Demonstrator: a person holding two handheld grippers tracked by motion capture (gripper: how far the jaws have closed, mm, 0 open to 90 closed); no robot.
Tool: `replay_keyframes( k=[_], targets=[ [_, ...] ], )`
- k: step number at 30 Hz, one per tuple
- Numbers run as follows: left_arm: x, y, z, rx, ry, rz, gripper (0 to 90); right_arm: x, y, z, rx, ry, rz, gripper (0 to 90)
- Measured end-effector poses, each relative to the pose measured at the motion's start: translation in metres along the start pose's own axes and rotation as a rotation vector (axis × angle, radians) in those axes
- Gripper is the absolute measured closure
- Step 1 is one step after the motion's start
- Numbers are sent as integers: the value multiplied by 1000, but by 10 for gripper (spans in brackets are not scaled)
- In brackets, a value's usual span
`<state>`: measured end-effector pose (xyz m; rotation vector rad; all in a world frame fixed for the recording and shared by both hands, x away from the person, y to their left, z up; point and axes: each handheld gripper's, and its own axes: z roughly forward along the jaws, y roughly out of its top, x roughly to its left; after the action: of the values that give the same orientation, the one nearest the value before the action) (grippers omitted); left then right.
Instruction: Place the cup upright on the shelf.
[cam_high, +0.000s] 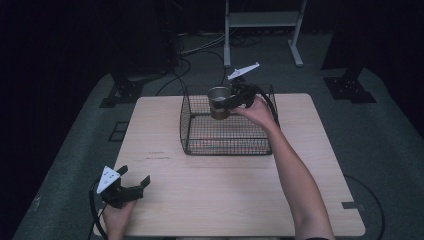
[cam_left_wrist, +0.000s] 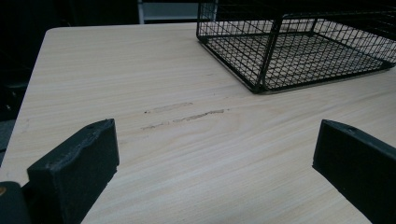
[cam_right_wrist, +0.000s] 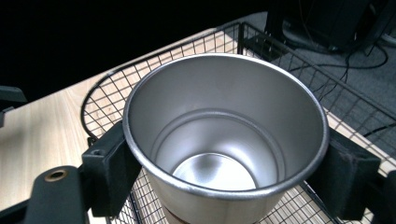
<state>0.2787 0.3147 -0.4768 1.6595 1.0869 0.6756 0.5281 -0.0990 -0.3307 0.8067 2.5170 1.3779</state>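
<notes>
Your right gripper (cam_high: 226, 101) is clamped on a metal cup (cam_high: 218, 102), with 1 black jaw pressed on each side of it. You hold the cup upright over the far part of the wire basket (cam_high: 227, 149), above the basket floor. The cup (cam_right_wrist: 224, 140) is round, smooth and shiny silver inside, with a thin rolled rim, and it gets a bit narrower toward the bottom. From the high view its outside looks brownish lower down, but that part is small and dim. The underside of the cup is hidden, so you cannot tell if it touches the basket floor.

The basket is black, boxy and made of thin crossed wires, with tall sides all around the cup. Its far wall (cam_right_wrist: 289, 51) stands just behind the cup. The basket sits on the far half of a pale wooden table (cam_high: 240, 200) with rounded corners and a soft grain.

Your left gripper (cam_high: 131, 188) is well away from the basket, at the near left edge of the table. Its 2 blocky black jaws are spread wide with nothing between them. In front of them, between the gripper and the basket (cam_left_wrist: 299, 51), are a few faint scuff marks (cam_left_wrist: 187, 115) on the wood.

Past the basket the room is very dark. You can make out grey floor, some cables (cam_high: 192, 50) and a white stand (cam_high: 262, 30), cut off at the top.
</notes>
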Motion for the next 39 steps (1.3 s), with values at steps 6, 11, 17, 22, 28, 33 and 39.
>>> replay_keyframes(
  k=[6,11,17,22,28,33,39],
  targets=[
    [1,0,-4,-13,3,-9,0,-3,-2,21,25,-15,9,177],
    [2,-1,-5,-13,5,-14,0,-10,-13,35,95,-38,19,177],
    [2,-1,-7,-19,9,-10,0,-18,-28,46,133,-31,55,177],
    [2,-1,-6,-20,9,-9,0,-25,-37,51,167,-40,73,177],
    [2,-1,-6,-17,8,-7,0,-25,-46,56,193,-76,56,177],
    [2,-1,-6,-11,-4,-9,0,-29,-54,61,230,-79,79,177],
    [2,-1,-6,-12,-5,-9,0,-29,-57,66,265,-81,72,176]
  ],
)
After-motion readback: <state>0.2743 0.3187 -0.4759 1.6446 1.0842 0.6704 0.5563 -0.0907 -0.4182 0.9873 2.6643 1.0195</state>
